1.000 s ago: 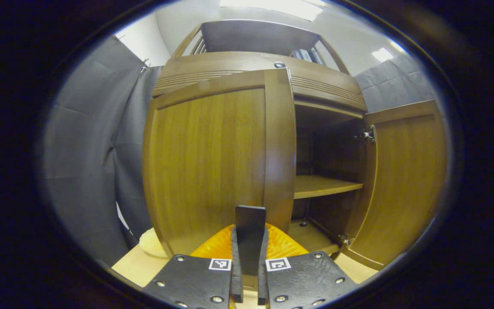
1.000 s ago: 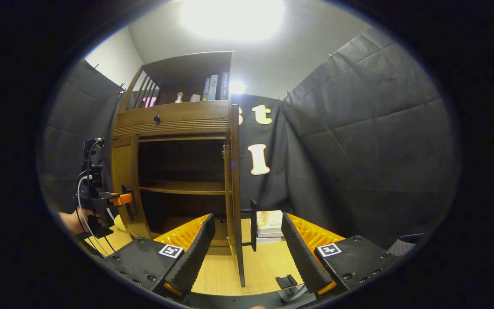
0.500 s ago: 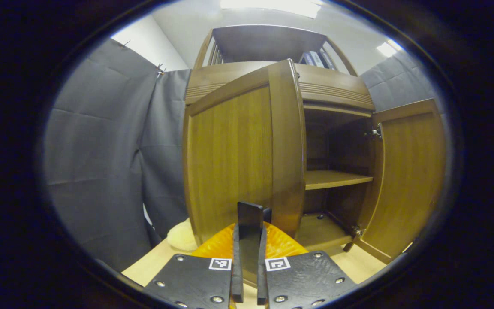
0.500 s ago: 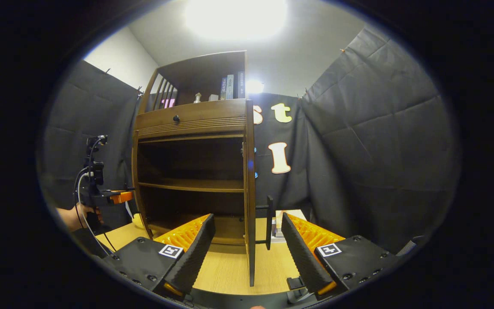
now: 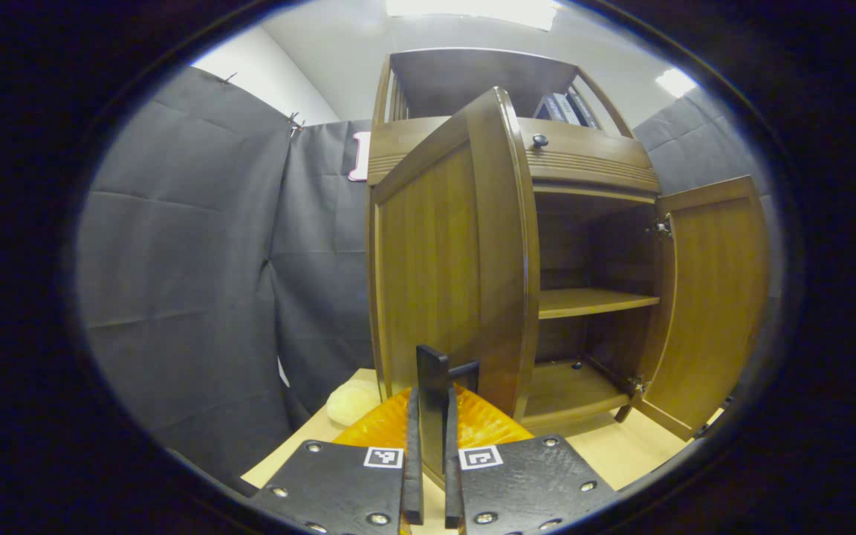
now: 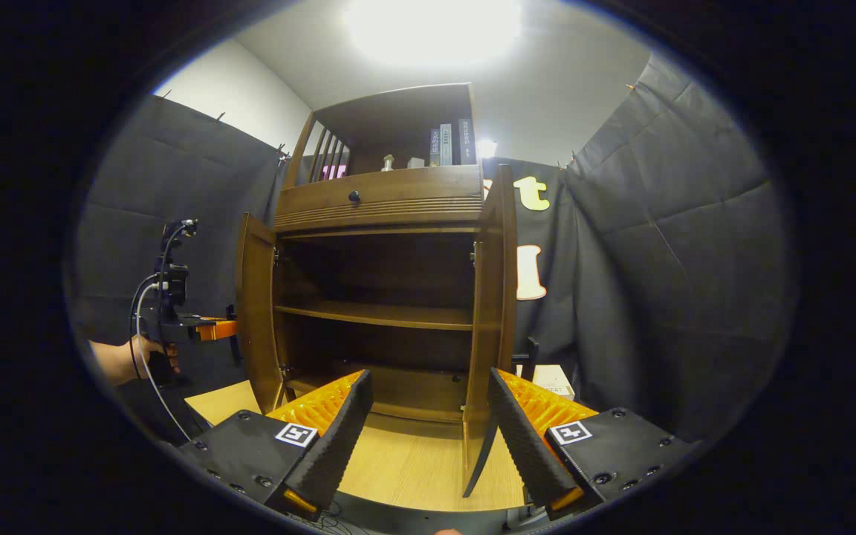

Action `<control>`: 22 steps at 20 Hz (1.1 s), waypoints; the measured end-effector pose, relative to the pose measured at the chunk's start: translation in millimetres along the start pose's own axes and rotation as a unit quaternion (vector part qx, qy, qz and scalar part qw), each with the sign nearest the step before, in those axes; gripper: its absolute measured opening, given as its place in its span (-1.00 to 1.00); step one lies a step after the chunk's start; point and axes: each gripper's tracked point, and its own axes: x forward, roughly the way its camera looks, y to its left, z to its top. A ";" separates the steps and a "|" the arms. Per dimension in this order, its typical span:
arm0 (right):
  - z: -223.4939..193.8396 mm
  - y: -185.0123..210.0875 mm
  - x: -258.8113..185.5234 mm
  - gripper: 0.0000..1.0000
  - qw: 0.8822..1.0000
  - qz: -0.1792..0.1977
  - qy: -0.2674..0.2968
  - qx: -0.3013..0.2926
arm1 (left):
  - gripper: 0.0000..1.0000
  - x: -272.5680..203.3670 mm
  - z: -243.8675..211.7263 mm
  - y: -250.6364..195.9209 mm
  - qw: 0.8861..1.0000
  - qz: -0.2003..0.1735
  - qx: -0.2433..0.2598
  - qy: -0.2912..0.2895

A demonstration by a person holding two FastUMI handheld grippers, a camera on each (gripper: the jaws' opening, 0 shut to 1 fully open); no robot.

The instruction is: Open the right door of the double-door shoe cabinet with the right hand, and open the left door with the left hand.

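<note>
The brown wooden double-door shoe cabinet (image 6: 387,297) stands on a light wooden bench (image 6: 413,464) against the black cloth wall, and both of its doors are swung outward.

In the left gripper view, the left tool (image 5: 430,475) is clenched on the dark vertical bar handle (image 5: 432,405) of the cabinet's left door (image 5: 443,275); both fingers press against the handle's sides. That door stands well out from the cabinet front, its near edge toward the camera. To the right of it the dark interior shows a wooden middle shelf (image 5: 591,301) and the cabinet floor below. Farther right the right door (image 5: 710,297) is open wide, with metal hinges at its top and bottom. A pale yellow soft lump (image 5: 352,403) lies on the bench just left of the left door's foot.

In the right gripper view, the right tool (image 6: 428,431) is released, its fingers spread wide and holding nothing, near the camera and apart from the cabinet. The right door (image 6: 491,327) stands almost edge-on between the fingers, farther off. At the far left a person's hand (image 6: 142,353) holds the left tool (image 6: 231,331) beside the left door (image 6: 255,312). A small round dark knob (image 6: 354,197) sits on the drawer front above the doors, and several books (image 6: 449,143) stand upright on the top shelf.
</note>
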 end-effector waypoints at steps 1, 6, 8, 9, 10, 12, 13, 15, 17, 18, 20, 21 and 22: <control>1.7 10.1 2.2 0.95 1.000 0.007 -0.003 0.005 | -0.71 -1.4 -1.9 3.5 1.000 -0.005 -0.001 0.003; 1.7 47.2 14.7 0.96 1.000 0.014 0.000 0.016 | -0.70 -7.8 -7.7 25.5 1.000 -0.010 0.001 0.008; 0.8 60.1 19.2 0.95 1.000 0.015 0.004 0.015 | -0.70 -7.6 -10.9 38.8 1.000 -0.015 -0.001 0.016; 0.1 67.8 21.8 0.95 1.000 0.016 0.006 0.013 | -0.70 -8.0 -17.0 47.9 1.000 -0.016 -0.001 0.020; -2.7 78.1 25.7 0.96 1.000 0.019 0.006 0.012 | -0.70 -8.1 -21.2 53.9 1.000 -0.020 -0.001 0.022; 0.3 92.0 29.4 0.96 1.000 0.022 0.003 0.007 | -0.81 -10.9 -21.4 72.2 1.000 -0.012 0.009 0.016; 2.1 98.6 33.7 0.96 1.000 0.024 0.001 0.004 | -0.80 -12.2 -22.5 80.7 1.000 -0.011 0.010 0.015; 1.4 111.3 42.0 0.95 1.000 0.027 0.003 0.000 | -0.73 -14.2 -25.3 93.5 1.000 -0.014 -0.001 0.015; 1.3 121.9 47.8 0.96 1.000 0.028 0.004 0.001 | -0.70 -14.1 -27.5 110.5 1.000 -0.008 -0.003 0.012; 3.3 126.5 48.7 0.95 1.000 0.029 0.004 0.003 | -0.70 -15.1 -27.0 119.2 1.000 -0.005 -0.006 0.011; 3.8 138.0 54.2 0.95 0.999 0.032 0.004 0.004 | -0.70 -16.1 -29.4 138.6 1.000 0.001 -0.017 0.010; 4.2 143.8 56.7 0.95 0.999 0.033 0.004 0.004 | -0.70 -16.2 -30.8 145.1 1.000 -0.004 -0.022 0.011; 0.0 147.8 59.2 0.95 0.999 0.034 0.004 0.003 | -0.72 -17.8 -30.4 147.9 1.000 -0.009 -0.026 0.011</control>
